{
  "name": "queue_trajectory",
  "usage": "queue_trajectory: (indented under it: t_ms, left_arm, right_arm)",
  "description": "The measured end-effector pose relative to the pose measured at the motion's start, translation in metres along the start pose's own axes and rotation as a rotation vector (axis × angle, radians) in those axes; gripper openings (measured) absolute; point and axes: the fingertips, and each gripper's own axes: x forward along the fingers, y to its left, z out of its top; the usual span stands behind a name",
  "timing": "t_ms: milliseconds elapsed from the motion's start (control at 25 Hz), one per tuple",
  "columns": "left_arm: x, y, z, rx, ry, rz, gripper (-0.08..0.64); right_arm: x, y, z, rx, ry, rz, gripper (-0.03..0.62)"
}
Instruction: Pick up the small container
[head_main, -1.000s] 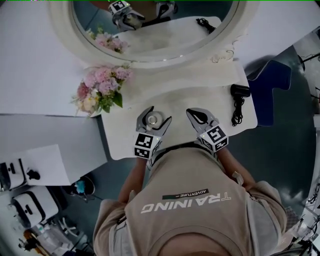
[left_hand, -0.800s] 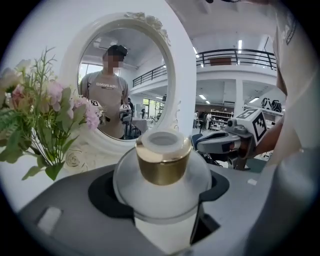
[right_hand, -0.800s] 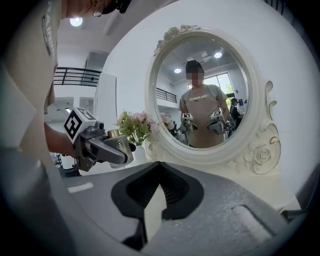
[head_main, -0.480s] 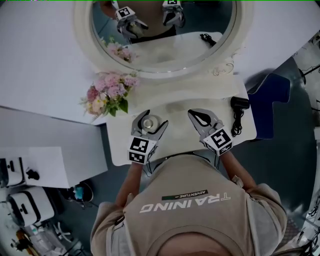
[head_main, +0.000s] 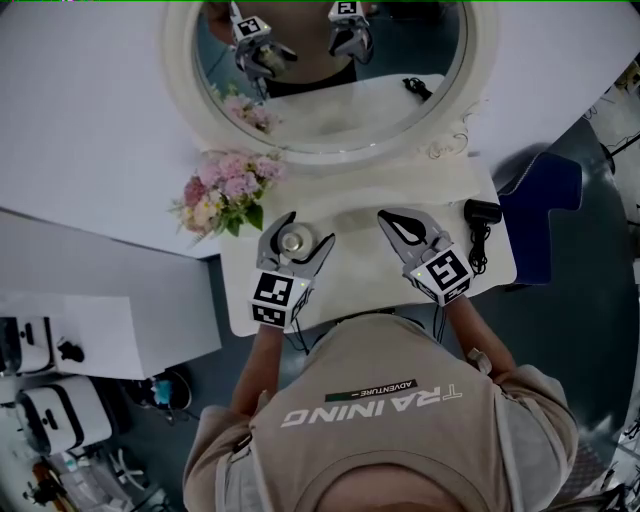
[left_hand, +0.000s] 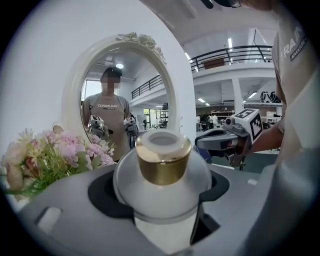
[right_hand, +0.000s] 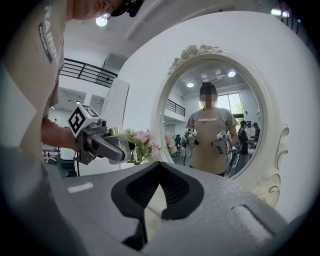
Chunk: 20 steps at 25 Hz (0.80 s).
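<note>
The small container (head_main: 292, 241) is a round white bottle with a gold cap (left_hand: 162, 162). It sits between the jaws of my left gripper (head_main: 308, 228), which is shut on its body, over the front left of the white vanity table (head_main: 365, 280). In the left gripper view the grey jaws (left_hand: 162, 192) hug the bottle on both sides. My right gripper (head_main: 385, 217) hovers to the right of it over the table, shut and empty, its tips meeting in the right gripper view (right_hand: 159, 170). That view also shows the left gripper (right_hand: 100, 142) with the container (right_hand: 116, 139).
A pink flower bouquet (head_main: 228, 192) stands at the table's left edge, close to the left gripper. An oval white-framed mirror (head_main: 330, 70) rises behind. A black corded device (head_main: 480, 213) lies at the right end. A dark blue chair (head_main: 540, 195) stands beyond that.
The head view has shifted, so mirror and flowers sit further right in frame. My left gripper, still holding the container, has drifted slightly left toward the flowers. The right gripper has barely moved.
</note>
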Motion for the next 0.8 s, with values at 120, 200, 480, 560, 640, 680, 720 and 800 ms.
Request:
queue_trajectory:
  t_ms: [120,200,480,560,640,680,720,800]
  left_arm:
    - [-0.003,0.001,0.008,-0.002,-0.012,-0.006,0.347]
    - [-0.004,0.002,0.012,-0.039,-0.024,-0.024,0.347]
    - [-0.005,0.007,0.018,-0.047,-0.04,-0.039,0.347]
    - [-0.006,0.007,0.019,-0.035,-0.042,-0.043,0.347]
    - [-0.006,0.006,0.021,-0.022,-0.047,-0.049,0.347]
    - [-0.006,0.006,0.022,-0.018,-0.051,-0.052,0.347]
    - [-0.006,0.006,0.023,-0.016,-0.056,-0.054,0.347]
    - [-0.007,0.007,0.027,-0.01,-0.065,-0.055,0.347]
  right_arm:
    - [0.0,0.0,0.01,-0.012,-0.014,-0.001,0.003]
    - [0.001,0.003,0.019,-0.022,-0.029,0.002,0.003]
    - [0.007,0.023,0.039,-0.047,-0.049,0.042,0.003]
    - [0.008,0.025,0.042,-0.053,-0.056,0.045,0.003]
    - [0.008,0.024,0.042,-0.045,-0.06,0.038,0.003]
    - [0.007,0.022,0.042,-0.04,-0.061,0.031,0.003]
    - [0.007,0.02,0.043,-0.036,-0.064,0.024,0.003]
    - [0.006,0.017,0.046,-0.035,-0.072,0.011,0.003]
